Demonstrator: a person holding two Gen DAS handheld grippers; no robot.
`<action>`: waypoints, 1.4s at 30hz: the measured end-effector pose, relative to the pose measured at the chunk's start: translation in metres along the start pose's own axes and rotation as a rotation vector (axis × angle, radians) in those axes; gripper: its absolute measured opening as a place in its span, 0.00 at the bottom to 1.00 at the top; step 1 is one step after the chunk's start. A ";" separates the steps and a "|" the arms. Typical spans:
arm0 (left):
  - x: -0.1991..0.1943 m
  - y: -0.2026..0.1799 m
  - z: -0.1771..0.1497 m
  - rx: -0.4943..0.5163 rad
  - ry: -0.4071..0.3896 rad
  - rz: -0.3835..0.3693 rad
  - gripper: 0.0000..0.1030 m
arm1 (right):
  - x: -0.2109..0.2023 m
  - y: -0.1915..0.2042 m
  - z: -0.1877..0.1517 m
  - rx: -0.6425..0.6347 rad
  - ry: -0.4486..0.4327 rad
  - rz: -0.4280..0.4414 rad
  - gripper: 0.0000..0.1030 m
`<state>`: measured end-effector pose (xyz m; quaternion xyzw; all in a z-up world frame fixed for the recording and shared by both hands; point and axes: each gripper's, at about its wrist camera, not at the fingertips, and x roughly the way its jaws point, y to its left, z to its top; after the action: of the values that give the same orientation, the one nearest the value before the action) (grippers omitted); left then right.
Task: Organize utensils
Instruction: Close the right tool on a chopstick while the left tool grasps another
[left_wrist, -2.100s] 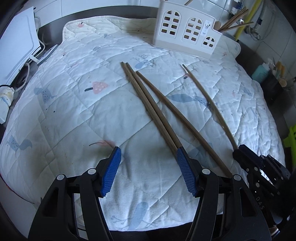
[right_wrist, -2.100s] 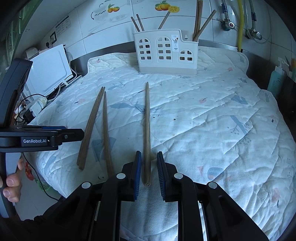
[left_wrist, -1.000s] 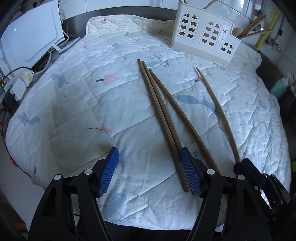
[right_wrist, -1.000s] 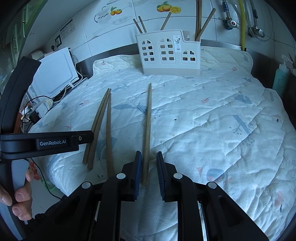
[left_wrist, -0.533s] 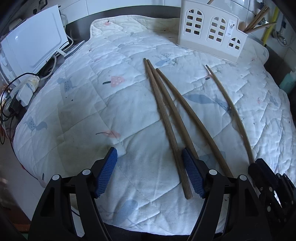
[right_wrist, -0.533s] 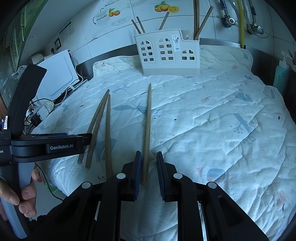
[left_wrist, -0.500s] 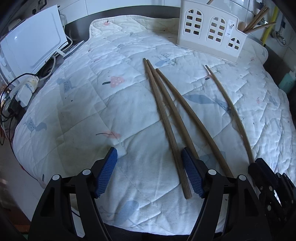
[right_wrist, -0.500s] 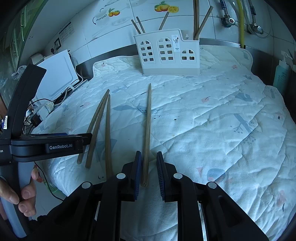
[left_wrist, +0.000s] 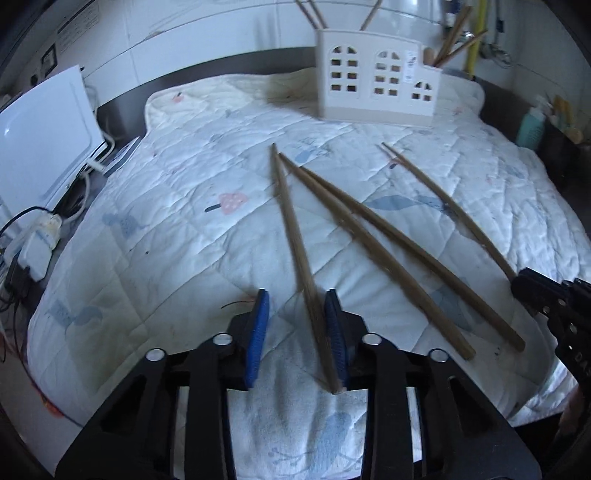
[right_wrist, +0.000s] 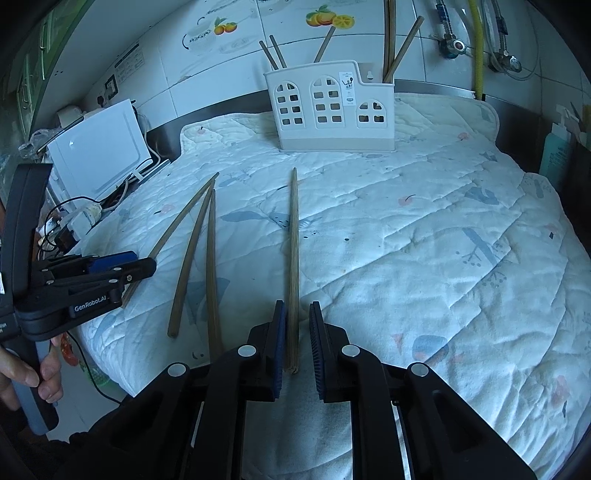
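Four long wooden chopsticks lie on the quilted mat (left_wrist: 166, 221). The leftmost chopstick (left_wrist: 295, 240) runs between the pads of my left gripper (left_wrist: 295, 295). Its jaws are closing: the stick lies against the right pad, with a gap to the left pad. Two more chopsticks (left_wrist: 406, 254) lie to its right. The fourth chopstick (right_wrist: 293, 240) sits between the narrowly spaced pads of my right gripper (right_wrist: 297, 304). Those jaws are closing too, with a slit of cloth still showing beside the stick. The white utensil holder (right_wrist: 332, 110) stands upright at the mat's far edge with several sticks in it.
A white appliance (right_wrist: 99, 162) and a power strip with cables (left_wrist: 37, 240) sit off the mat's left side. A teal bottle (right_wrist: 557, 147) stands at the right. A person's hand (right_wrist: 26, 373) grips the left gripper's handle. Pipes run down the tiled wall behind.
The left jaws have narrowed from wide apart to close around the leftmost chopstick, which has swung away from its neighbour. The left view has rolled. The right jaws have narrowed slightly.
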<state>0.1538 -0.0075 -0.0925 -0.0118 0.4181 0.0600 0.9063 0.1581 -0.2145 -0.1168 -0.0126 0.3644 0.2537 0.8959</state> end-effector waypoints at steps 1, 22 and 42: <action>0.000 -0.001 0.000 0.015 -0.006 -0.019 0.18 | 0.000 0.000 0.000 0.002 -0.001 -0.002 0.11; -0.005 0.026 0.013 0.059 0.004 -0.146 0.09 | -0.015 0.006 0.006 0.004 -0.044 -0.049 0.06; -0.022 0.074 0.046 0.033 -0.069 -0.231 0.04 | -0.075 0.028 0.071 -0.040 -0.224 -0.107 0.06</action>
<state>0.1661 0.0669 -0.0436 -0.0428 0.3833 -0.0513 0.9212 0.1453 -0.2089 -0.0105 -0.0213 0.2557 0.2127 0.9428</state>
